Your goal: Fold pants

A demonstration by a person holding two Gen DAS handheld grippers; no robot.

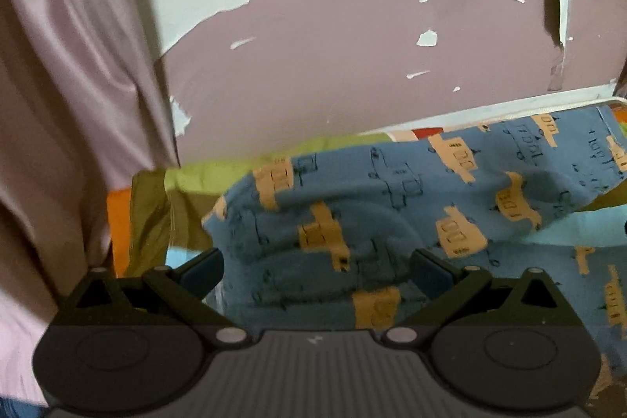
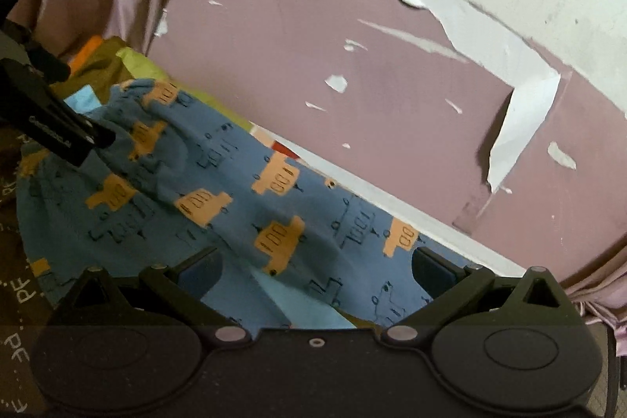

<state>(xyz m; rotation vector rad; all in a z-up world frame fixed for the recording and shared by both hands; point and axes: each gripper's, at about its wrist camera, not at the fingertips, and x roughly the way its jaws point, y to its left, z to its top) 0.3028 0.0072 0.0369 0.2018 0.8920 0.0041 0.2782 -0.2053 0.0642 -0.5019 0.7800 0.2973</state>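
Observation:
The pants point(image 1: 376, 206) are blue with orange bus prints and lie bunched and partly folded on a bed. They also fill the middle of the right wrist view point(image 2: 219, 198). My left gripper point(image 1: 315, 273) is open, its jaws wide apart just over the near folded edge of the pants. My right gripper point(image 2: 315, 271) is open too, low over the pants' other end. The left gripper's black body point(image 2: 58, 128) shows at the left edge of the right wrist view, resting against the pants.
A pink wall with peeling white paint point(image 1: 352, 38) stands right behind the bed. A pink curtain point(image 1: 66, 85) hangs at the left. A colourful bedsheet in green, orange and light blue point(image 1: 156, 214) lies under the pants. A white mattress edge point(image 2: 392, 198) runs along the wall.

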